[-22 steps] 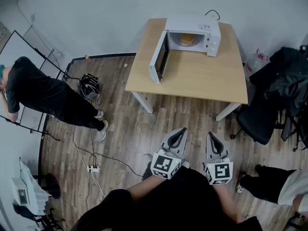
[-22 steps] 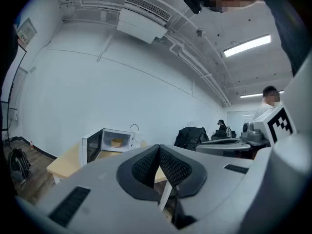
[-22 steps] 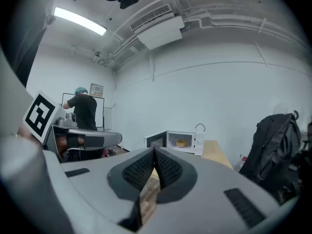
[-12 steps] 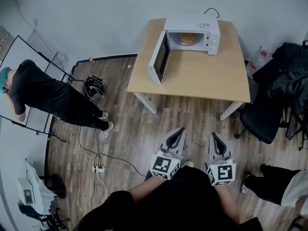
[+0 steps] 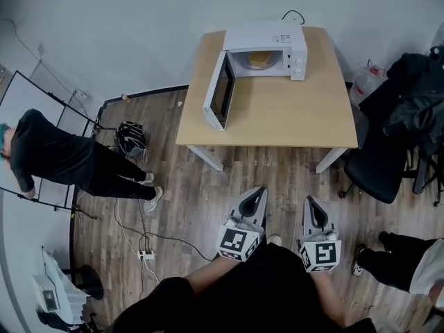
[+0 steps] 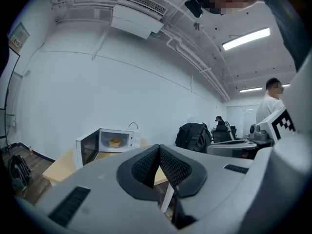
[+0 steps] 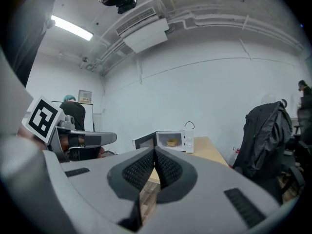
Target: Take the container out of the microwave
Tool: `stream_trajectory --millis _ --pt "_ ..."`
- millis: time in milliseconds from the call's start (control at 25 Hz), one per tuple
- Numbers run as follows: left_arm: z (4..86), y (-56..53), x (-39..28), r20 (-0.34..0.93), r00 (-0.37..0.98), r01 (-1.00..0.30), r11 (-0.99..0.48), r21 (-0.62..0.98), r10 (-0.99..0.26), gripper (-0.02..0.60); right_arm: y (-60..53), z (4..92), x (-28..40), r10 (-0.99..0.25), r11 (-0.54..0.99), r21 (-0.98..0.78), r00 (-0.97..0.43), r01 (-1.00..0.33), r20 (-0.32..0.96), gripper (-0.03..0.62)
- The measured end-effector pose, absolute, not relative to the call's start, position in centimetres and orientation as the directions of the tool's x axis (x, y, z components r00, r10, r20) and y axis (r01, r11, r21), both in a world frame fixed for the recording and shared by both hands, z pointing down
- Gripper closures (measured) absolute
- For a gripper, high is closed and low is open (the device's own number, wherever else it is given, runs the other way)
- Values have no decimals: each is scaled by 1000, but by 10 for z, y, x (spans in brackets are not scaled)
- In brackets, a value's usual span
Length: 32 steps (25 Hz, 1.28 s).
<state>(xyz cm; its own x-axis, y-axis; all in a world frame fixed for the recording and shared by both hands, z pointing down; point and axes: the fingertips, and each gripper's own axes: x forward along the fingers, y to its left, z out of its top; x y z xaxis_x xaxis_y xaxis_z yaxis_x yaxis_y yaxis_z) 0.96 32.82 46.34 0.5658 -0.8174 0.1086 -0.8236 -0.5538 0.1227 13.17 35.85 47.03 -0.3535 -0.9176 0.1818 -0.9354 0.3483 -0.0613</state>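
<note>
The container (image 5: pixel 260 60) sits inside the open microwave (image 5: pixel 267 36), well apart at about 12 o'clock from both grippers. The left gripper (image 5: pixel 258 193) and right gripper (image 5: pixel 313 203) are closed and empty.

No text, brand, number or sign is legible anywhere.

- Table (image 5: pixel 277 116), microwave (image 5: pixel 267 47): shifted left in head view.
- Bystander (image 5: pixel 62 159): lower in frame.
- Left gripper (image 5: pixel 258 191), right gripper (image 5: pixel 312 201): slightly lower in frame.
</note>
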Motion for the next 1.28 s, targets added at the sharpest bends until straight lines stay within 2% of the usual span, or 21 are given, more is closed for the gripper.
stream_trajectory --millis 360,920,1280 --pt "470 256 15 94 576 -815 -560 151 -812 572 301 481 144 -919 315 -29 -313 -949 241 534" --pt "466 121 -26 109 595 -802 -580 142 -796 572 135 454 96 -902 367 30 -348 -930 254 534" --pt "482 43 -46 112 641 -765 -622 164 -759 572 61 461 70 -907 332 38 -307 -943 288 535"
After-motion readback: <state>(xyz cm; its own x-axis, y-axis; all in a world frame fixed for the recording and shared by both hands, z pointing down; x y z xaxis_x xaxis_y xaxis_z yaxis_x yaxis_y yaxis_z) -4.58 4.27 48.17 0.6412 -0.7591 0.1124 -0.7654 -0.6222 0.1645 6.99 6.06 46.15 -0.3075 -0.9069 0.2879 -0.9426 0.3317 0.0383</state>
